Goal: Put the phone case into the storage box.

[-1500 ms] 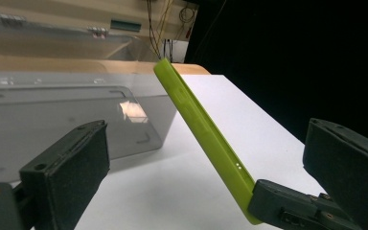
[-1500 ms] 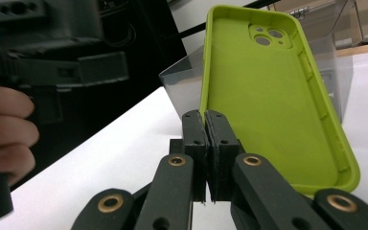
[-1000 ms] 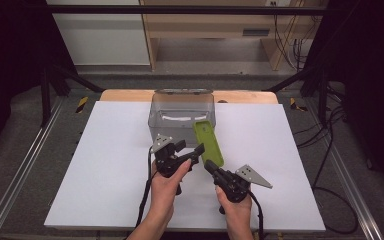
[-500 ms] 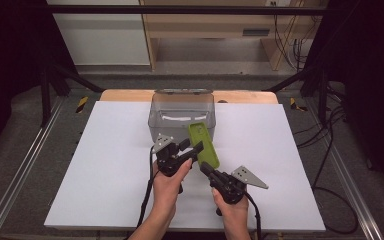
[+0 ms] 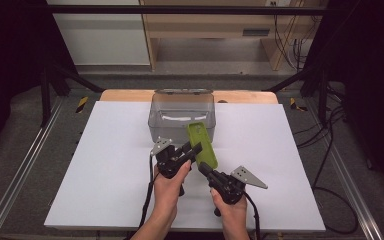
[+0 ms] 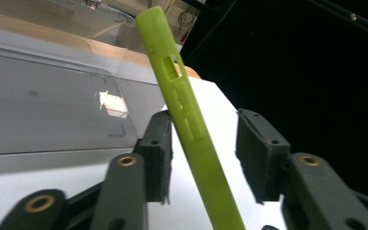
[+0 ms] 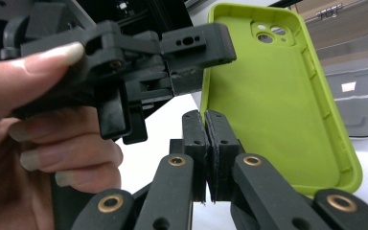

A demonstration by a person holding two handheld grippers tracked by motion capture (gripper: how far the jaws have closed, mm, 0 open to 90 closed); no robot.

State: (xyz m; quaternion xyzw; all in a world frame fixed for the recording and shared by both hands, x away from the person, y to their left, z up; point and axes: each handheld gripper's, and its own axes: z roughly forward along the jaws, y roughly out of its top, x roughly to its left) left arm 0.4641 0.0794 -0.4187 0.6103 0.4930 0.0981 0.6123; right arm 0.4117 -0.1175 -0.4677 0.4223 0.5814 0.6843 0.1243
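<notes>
Starting at the left of the high view, the left hand is holding the left tool just in front of the clear plastic bin, angling it in toward the middle. Its jaws have just been closing and the green phone case is standing between them. In the left gripper view the case is running up edge-on through the gap. One pad is sitting right against it or nearly so, while the other pad is standing clearly off, so that tool is gripping nothing yet. It looks to be lining up across the case's thin side walls for a second hold.

Moving to the centre, the case is hanging above the white counter, tilted, with its top end leaning toward the bin's near wall. Likely it is being kept upright so both tools can reach an edge.

Over on the right, the right tool is doing the carrying. In the right gripper view its jaws are pressing fully together, apparently pinching the case's lower rim, with the hollow inside facing that camera. The right hand is steadying it low, leaving the upper part free for the left tool.
</notes>
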